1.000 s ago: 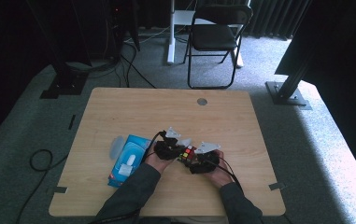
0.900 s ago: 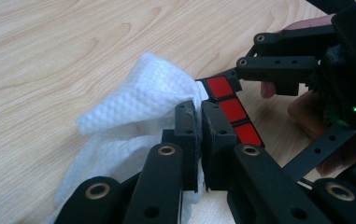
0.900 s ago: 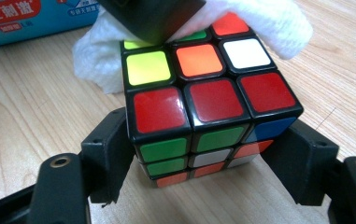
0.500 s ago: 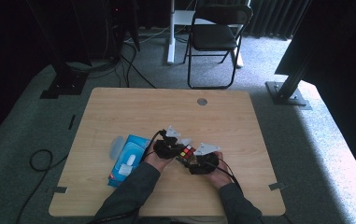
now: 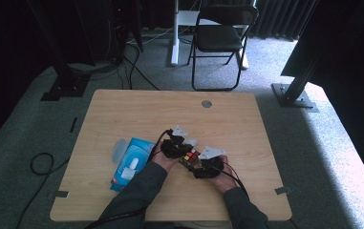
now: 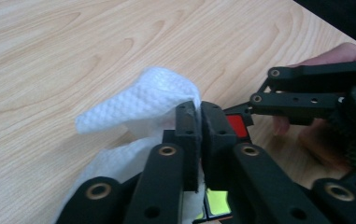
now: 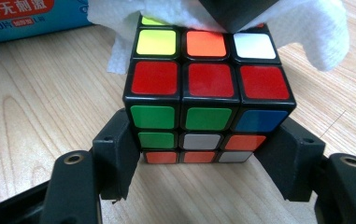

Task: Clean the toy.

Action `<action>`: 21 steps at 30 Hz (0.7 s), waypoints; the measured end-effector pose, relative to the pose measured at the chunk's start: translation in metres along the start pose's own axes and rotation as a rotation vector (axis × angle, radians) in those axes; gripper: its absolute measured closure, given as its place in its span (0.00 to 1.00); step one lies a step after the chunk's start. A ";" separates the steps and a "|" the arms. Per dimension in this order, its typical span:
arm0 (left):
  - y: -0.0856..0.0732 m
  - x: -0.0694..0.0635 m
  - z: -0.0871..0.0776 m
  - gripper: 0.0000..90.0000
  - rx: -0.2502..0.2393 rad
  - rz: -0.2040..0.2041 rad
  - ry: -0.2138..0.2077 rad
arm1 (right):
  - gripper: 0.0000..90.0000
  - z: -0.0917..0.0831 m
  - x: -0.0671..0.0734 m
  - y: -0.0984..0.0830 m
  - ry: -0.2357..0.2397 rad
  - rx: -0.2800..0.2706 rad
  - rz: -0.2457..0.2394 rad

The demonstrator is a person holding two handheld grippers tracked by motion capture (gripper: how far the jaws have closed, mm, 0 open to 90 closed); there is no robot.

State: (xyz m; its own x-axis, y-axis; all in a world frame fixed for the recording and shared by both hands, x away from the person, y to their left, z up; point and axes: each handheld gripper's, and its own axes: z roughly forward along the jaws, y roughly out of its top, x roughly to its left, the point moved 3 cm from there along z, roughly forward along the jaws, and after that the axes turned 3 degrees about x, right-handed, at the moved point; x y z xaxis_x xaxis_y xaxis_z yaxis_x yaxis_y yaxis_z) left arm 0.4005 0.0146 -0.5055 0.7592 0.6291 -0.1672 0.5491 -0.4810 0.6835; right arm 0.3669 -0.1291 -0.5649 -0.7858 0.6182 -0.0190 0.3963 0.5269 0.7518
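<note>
A scrambled puzzle cube (image 7: 203, 88) stands on the wooden table (image 5: 136, 109), close to the near middle. My right gripper (image 7: 203, 161) has just been closing its jaws and is shut on the cube, with the pads pressing its lower left and right sides. My left gripper (image 6: 199, 109) is shut on a white wipe (image 6: 157, 93) and holds it against the cube's top. In the high view the left gripper (image 5: 183, 147) and right gripper (image 5: 195, 163) meet at the cube (image 5: 190, 156). The wipe (image 7: 306, 28) drapes over the cube's far edge and hides part of the top face.
A blue pack of wipes (image 5: 132, 162) lies flat on the table just left of the hands, and shows too in the right gripper view (image 7: 26, 18). A round grommet hole (image 5: 207, 103) sits near the far edge. A folding chair (image 5: 222, 28) stands beyond the table.
</note>
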 end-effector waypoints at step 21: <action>-0.007 -0.010 -0.018 0.73 -0.022 -0.043 -0.117 | 0.37 0.001 -0.001 0.000 0.010 0.005 0.005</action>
State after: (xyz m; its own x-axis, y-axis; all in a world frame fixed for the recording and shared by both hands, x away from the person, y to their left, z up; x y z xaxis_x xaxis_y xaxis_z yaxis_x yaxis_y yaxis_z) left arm 0.3826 0.0227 -0.4960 0.7715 0.5727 -0.2771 0.5750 -0.4412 0.6890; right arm 0.3681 -0.1295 -0.5652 -0.7885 0.6149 -0.0086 0.4027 0.5268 0.7485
